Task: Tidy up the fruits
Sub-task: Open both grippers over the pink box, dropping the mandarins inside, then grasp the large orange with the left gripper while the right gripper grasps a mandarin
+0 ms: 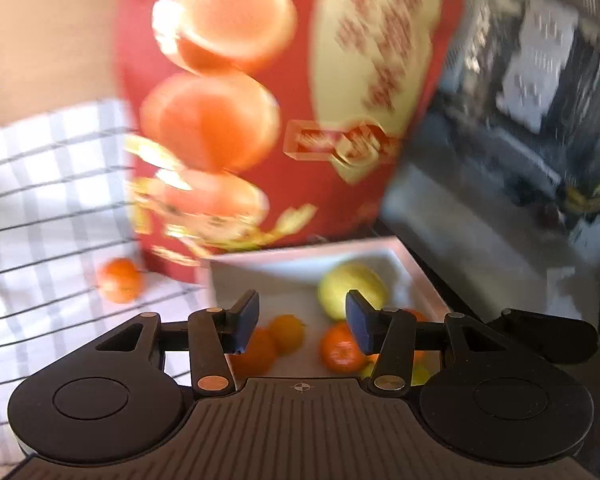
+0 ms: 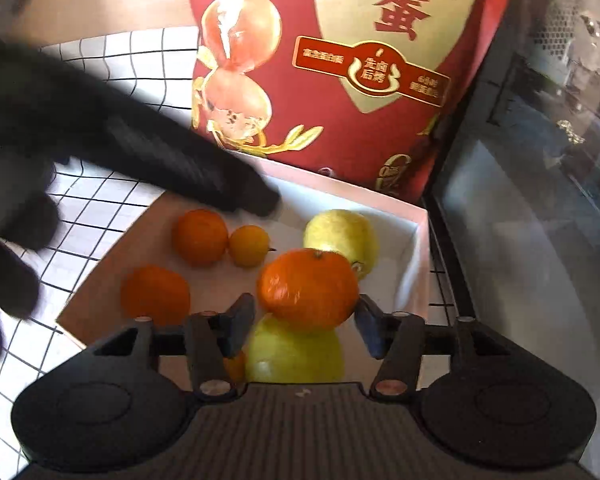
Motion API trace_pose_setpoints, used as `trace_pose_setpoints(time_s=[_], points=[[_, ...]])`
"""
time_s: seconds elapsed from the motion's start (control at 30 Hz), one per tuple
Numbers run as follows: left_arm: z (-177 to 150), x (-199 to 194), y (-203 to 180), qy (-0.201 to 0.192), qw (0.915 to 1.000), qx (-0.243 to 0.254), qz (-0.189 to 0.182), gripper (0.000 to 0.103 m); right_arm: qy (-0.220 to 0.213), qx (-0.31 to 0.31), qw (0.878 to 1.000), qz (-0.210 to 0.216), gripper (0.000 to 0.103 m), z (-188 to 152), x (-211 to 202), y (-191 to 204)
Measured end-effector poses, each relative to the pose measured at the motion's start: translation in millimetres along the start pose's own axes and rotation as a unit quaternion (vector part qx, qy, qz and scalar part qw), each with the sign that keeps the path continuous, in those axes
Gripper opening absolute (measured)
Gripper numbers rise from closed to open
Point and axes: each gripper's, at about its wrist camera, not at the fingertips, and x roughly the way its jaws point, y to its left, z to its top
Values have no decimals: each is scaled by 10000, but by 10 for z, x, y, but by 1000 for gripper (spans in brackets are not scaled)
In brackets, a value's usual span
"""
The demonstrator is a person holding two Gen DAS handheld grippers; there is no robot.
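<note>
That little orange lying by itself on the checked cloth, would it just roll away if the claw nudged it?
Probably a little. The lone orange looks round and nothing touches it, so a sideways nudge could set it rolling. The checked cloth looks soft, which might slow it. Its skin looks smooth, so a squeeze across its middle seems safest.

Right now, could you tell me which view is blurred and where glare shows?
Left wrist view: motion blur smears the red bag, the checked cloth and the loose mandarin. Right wrist view: mostly sharp, bag print readable; glare streaks its upper left, and a dark blurred shape crosses the white tray.
</note>
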Motion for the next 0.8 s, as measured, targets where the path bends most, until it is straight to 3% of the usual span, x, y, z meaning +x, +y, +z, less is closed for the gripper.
trace_pose_setpoints(time_s=[0.17, 0.37, 0.47, 0.57, 0.63, 0.8], points=[[-361, -548, 528, -133, 9976, -497, 459, 53, -269, 41, 9996, 6, 58, 156, -164, 113], [-1195, -1107, 1227, 82, 9842, -1469, 989, 53, -447, 85, 9974, 563, 58, 573, -201, 527], [-1517, -1427, 1444, 113, 9799, -1593, 1191, 53, -376, -38, 9958, 831, 58, 753, -38, 911], [-1693, -1733, 1608, 5, 9771, -1586, 1418, 53, -30, 126, 9951, 983, 57, 974, 337, 1206], [-1765, -1933, 1726, -143, 9733, -1640, 1598, 53, 145, 166, 9969, 759, 55, 1117, 645, 1376], [-1896, -2282, 2040, -329, 9617, -1947, 1899, 53, 447, 343, 9975, -417, 55, 1333, 1255, 1636]])
